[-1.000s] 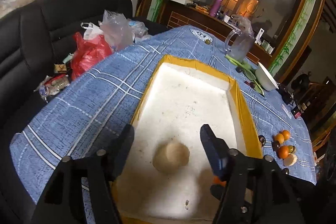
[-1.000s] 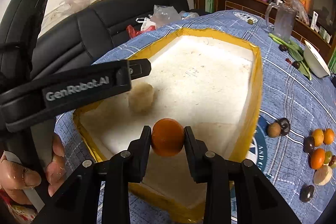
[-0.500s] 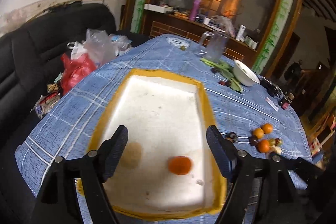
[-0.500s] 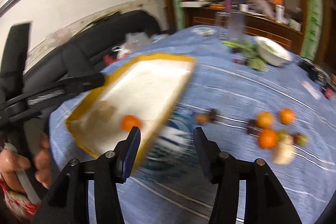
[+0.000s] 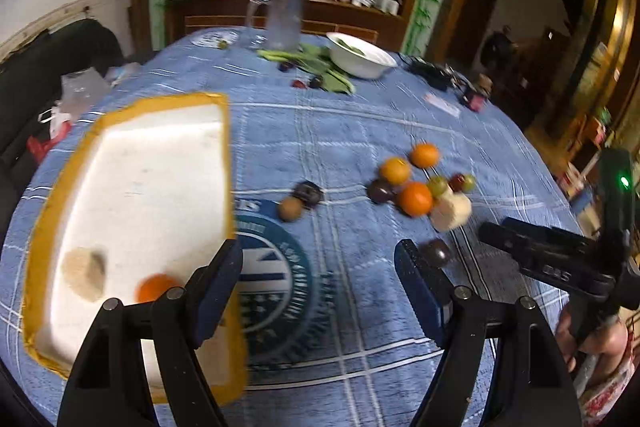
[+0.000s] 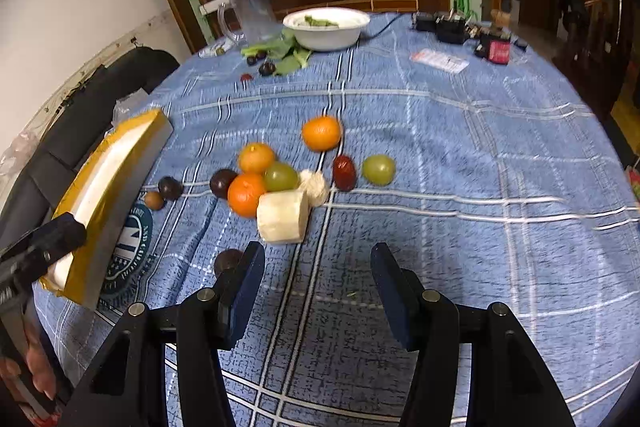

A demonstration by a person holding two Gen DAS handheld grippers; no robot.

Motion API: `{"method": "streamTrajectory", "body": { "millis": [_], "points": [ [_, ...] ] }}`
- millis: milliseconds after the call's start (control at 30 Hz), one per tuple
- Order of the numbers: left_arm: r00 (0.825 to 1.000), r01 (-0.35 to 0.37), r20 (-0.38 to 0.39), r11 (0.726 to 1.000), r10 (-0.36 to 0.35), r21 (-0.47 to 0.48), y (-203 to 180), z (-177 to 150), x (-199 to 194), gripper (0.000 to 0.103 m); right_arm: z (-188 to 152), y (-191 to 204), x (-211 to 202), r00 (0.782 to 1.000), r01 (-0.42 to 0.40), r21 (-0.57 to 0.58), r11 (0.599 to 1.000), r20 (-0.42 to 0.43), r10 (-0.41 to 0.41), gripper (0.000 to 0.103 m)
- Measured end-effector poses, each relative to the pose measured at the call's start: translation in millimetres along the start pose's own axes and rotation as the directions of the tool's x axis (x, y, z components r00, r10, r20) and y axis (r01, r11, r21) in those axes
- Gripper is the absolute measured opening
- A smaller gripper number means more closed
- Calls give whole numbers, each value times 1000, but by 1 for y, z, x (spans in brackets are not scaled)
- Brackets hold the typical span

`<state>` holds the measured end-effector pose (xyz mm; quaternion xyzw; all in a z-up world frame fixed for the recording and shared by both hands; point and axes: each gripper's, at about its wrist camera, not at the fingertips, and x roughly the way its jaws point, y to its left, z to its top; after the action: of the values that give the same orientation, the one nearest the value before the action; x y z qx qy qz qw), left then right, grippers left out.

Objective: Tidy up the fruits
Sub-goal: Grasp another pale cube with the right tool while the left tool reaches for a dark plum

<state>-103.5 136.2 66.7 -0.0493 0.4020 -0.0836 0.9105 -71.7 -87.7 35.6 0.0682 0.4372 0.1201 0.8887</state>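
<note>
1. Orange [image 5: 154, 289] now lying free in the near end of the foam tray [image 5: 132, 187], just beside a pale beige chunk [image 5: 85, 273]; a second ago clamped in the right gripper over that same tray. One delivery judged complete, two pieces in so far.
2. Right gripper [image 6: 316, 279] emptied and spread wide, swung off the tray to face the loose pile; jaws parted over bare cloth, short of the white cut cylinder [image 6: 283, 217], with a dark plum [image 6: 226, 261] touching or just behind the left finger.
3. Left gripper [image 5: 318, 277] likewise released, holding nothing, turned from above the tray toward the table's middle; left finger overlapping the tray's right rim in view, a dark round fruit [image 5: 438, 253] just beside the right finger.
4. Remaining to collect: three oranges [image 6: 321, 133], two green grapes [image 6: 378, 169], a red date [image 6: 344, 173], dark plums, a small brown fruit [image 6: 154, 200] — clustered, several touching, so picking one probably nudges neighbours.
5. Tray's yellow-taped wall [image 6: 116, 195] raised above the cloth: a lip to lift over on each return.
6. Open cloth to the right of the pile, well apart from the white bowl [image 6: 326, 27] and the jug [image 6: 252, 15] at the far side; table edge close on the right.
</note>
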Motion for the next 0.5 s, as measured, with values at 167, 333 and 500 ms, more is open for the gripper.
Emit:
{"method": "streamTrajectory", "body": {
  "millis": [167, 333, 500],
  "points": [
    [999, 20, -28, 999, -19, 29, -14, -3, 10, 77, 7, 7, 25, 999, 6, 2, 1000, -40, -6, 59],
    [998, 30, -48, 998, -27, 56, -24, -5, 18, 77, 12, 17, 41, 999, 2, -32, 999, -47, -3, 59],
    [998, 33, -60, 997, -29, 70, -28, -8, 24, 77, 11, 25, 52, 999, 26, -76, 997, -41, -29, 44]
  ]
}}
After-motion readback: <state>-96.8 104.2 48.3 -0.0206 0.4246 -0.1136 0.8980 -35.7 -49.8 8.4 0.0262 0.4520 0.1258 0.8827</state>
